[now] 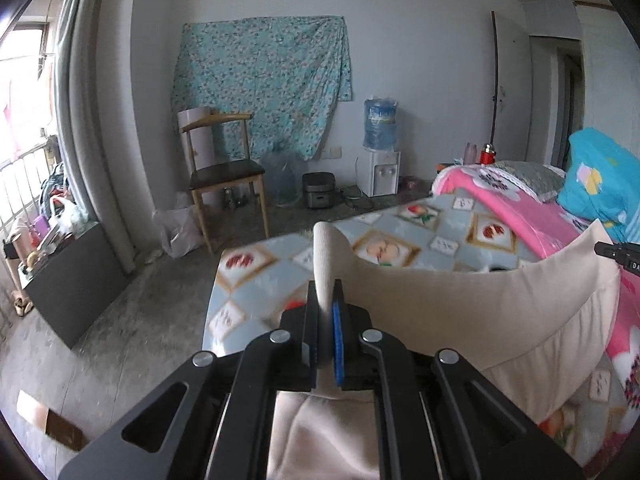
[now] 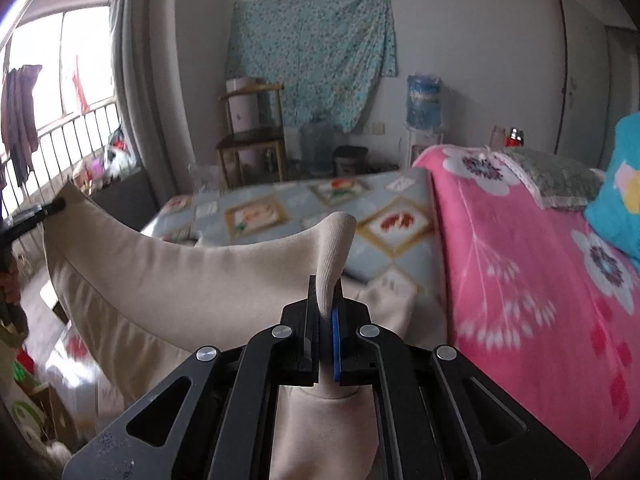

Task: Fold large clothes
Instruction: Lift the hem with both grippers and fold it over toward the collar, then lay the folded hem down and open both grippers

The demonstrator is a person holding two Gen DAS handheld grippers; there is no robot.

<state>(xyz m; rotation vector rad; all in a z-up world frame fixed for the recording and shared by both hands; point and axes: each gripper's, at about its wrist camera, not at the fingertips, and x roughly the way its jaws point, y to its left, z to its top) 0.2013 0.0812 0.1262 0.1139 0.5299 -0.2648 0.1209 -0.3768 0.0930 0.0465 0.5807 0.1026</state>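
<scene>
Between the fingers of the left gripper (image 1: 326, 300), a corner of the beige garment (image 1: 460, 300) is pinched tight, cloth poking up past the tips. Same on the right gripper (image 2: 326, 296): fingers clamped narrow on the other corner, a tab of fabric standing above them. Garment edge hangs in a slack curve from one gripper to the other, rest of it draping below and behind the fingers, lifted off the bed.

Just beyond the fingers: bed (image 1: 248, 280) with the patterned blue sheet, blurred. Right of the fingers, pink floral blanket (image 2: 520, 260), a grey pillow (image 2: 560, 176) and a blue bundle (image 2: 624, 184) on it. Far past the fingers: chair (image 1: 224, 168), water dispenser (image 1: 380, 152), floral cloth (image 1: 264, 88) on the wall.

Step, as I read it: garment held up by two corners, spread out ahead of a fold. Next move likely calls for carrying both corners forward together, level, and lowering the cloth flat on the sheet without letting the middle bunch.
</scene>
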